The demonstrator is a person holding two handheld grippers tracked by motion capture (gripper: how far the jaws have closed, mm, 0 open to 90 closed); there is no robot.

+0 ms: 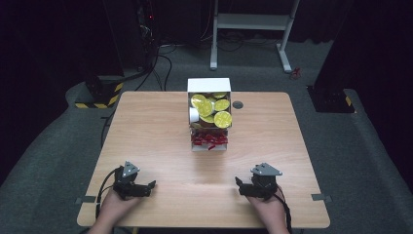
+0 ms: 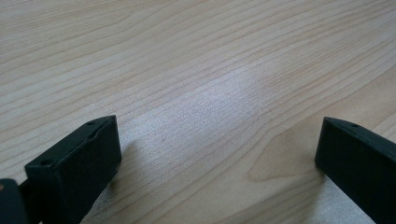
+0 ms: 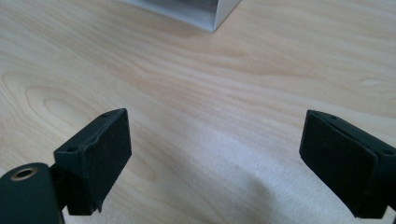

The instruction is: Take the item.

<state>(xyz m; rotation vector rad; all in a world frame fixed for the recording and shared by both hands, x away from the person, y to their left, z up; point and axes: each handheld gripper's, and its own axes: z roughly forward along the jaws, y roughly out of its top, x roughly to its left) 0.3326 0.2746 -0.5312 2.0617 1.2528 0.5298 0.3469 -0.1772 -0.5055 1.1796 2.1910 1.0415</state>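
Fingers of both grippers stand wide apart and hold nothing. The left gripper (image 1: 152, 185) rests low on the bench (image 1: 146, 141) near the person's edge, and its own view has bare wood grain between its fingers (image 2: 84, 163). The right gripper (image 1: 238, 181) sits level with it on the other side, its fingers (image 3: 100, 149) spread just as far, with a corner of the white box (image 3: 196, 11) ahead of them and well apart.

That white box (image 1: 209, 85) stands well forward of both sets of fingers, roughly midway between them, open on top. Yellow round lids (image 1: 210, 108) crowd its upper part, and red wrapped pieces (image 1: 209, 141) lie in the lower part nearest the fingers.

This looks like the starting pose, before any reach. The next move likely calls for one gripper to travel forward to the box and come down over a single item, fingers straddling it without knocking its neighbours.
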